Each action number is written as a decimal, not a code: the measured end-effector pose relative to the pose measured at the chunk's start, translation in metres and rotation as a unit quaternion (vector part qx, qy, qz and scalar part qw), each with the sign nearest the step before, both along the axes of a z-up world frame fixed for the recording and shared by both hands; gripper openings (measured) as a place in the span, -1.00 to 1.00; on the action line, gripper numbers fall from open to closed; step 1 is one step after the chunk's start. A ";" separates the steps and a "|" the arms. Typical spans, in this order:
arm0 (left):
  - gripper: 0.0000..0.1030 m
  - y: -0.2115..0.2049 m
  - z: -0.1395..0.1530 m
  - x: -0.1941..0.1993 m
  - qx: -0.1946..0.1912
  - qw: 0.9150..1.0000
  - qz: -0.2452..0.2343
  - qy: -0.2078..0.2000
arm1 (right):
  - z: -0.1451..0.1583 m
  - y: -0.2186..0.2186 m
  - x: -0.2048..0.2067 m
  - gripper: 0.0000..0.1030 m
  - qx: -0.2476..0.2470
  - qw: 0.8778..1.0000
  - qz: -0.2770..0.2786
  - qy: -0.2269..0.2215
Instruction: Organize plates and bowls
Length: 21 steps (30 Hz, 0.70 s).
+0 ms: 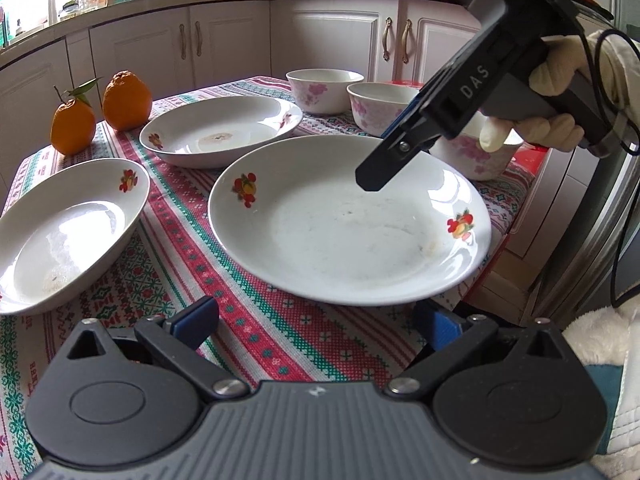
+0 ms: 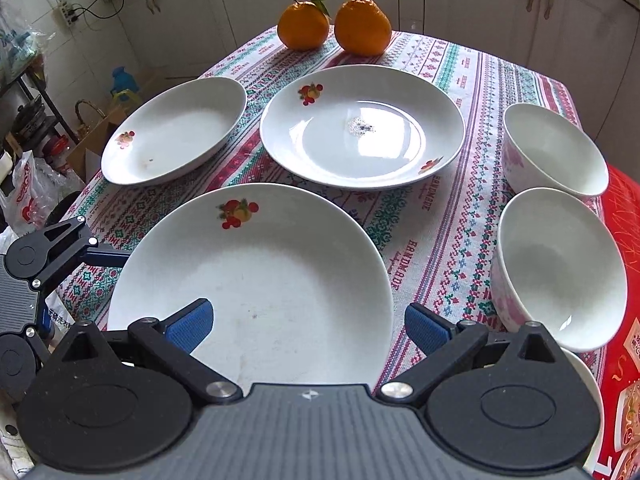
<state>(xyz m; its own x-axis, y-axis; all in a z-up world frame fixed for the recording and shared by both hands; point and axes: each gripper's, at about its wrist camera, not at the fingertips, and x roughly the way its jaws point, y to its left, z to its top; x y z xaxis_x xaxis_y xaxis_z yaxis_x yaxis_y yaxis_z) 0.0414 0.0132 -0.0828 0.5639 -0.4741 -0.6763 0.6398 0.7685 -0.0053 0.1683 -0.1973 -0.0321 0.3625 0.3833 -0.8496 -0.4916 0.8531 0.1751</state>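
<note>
Three white plates with fruit prints lie apart on the patterned tablecloth: a near plate [image 1: 348,220] [image 2: 252,288], a far plate [image 1: 220,132] [image 2: 360,128] and a left plate [image 1: 68,232] [image 2: 176,128]. Three white bowls with pink flowers stand on the right: one [image 1: 324,90] [image 2: 556,148], a second [image 1: 380,106] [image 2: 560,264], and a third [image 1: 476,156] partly hidden behind the right gripper. My left gripper [image 1: 316,322] [image 2: 86,288] is open at the near plate's edge. My right gripper [image 2: 308,328] [image 1: 378,156] hovers open over that plate's opposite rim. Neither holds anything.
Two oranges [image 1: 72,126] [image 1: 126,100] sit at the table's far corner [image 2: 304,26] [image 2: 362,26]. White kitchen cabinets [image 1: 224,40] stand behind the table. A gloved hand [image 1: 556,76] holds the right gripper. A red printed surface [image 2: 624,280] borders the bowls.
</note>
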 end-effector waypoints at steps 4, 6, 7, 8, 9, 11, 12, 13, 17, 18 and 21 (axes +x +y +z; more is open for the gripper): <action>0.99 -0.001 0.001 0.001 -0.001 1.000 -0.006 -0.001 | -0.003 0.001 0.007 1.00 0.003 1.000 0.005 0.011; 0.98 -0.002 0.001 0.000 0.002 1.000 -0.012 -0.008 | -0.004 0.001 0.011 1.00 0.007 1.000 0.008 0.017; 0.98 -0.003 0.002 -0.001 0.003 1.000 -0.016 -0.011 | -0.005 0.001 0.013 0.99 0.010 1.000 0.007 0.021; 0.98 -0.004 0.002 -0.002 0.003 1.000 -0.021 -0.013 | -0.006 0.000 0.016 0.97 0.014 1.000 0.008 0.025; 0.98 -0.004 0.003 -0.002 0.001 1.000 -0.026 -0.013 | -0.006 0.000 0.018 0.94 0.016 0.999 0.009 0.029; 0.98 -0.006 0.003 -0.001 -0.001 0.999 -0.032 -0.013 | -0.008 -0.001 0.021 0.89 0.017 0.999 0.006 0.033; 0.97 -0.006 0.003 -0.001 -0.002 0.999 -0.033 -0.013 | -0.008 -0.001 0.023 0.84 0.020 0.999 0.005 0.036; 0.97 -0.006 0.003 -0.001 -0.005 0.999 -0.036 -0.012 | -0.009 -0.003 0.024 0.80 0.027 0.999 0.005 0.041; 0.94 -0.007 0.003 0.000 -0.013 0.999 -0.041 -0.006 | -0.009 -0.005 0.029 0.66 0.037 0.998 0.006 0.053; 0.91 -0.007 0.003 0.000 -0.015 0.999 -0.042 -0.005 | -0.010 -0.005 0.030 0.63 0.038 0.998 0.005 0.055; 0.86 -0.007 0.003 0.000 -0.017 0.999 -0.045 -0.001 | -0.011 -0.006 0.032 0.60 0.040 0.997 0.007 0.060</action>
<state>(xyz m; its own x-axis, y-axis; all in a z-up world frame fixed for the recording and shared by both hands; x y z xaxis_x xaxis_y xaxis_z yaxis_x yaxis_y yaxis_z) 0.0413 0.0058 -0.0799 0.5199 -0.5459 -0.6570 0.7063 0.7073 -0.0288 0.2005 -0.2034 -0.0427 0.2538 0.4556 -0.8532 -0.4743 0.8274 0.3007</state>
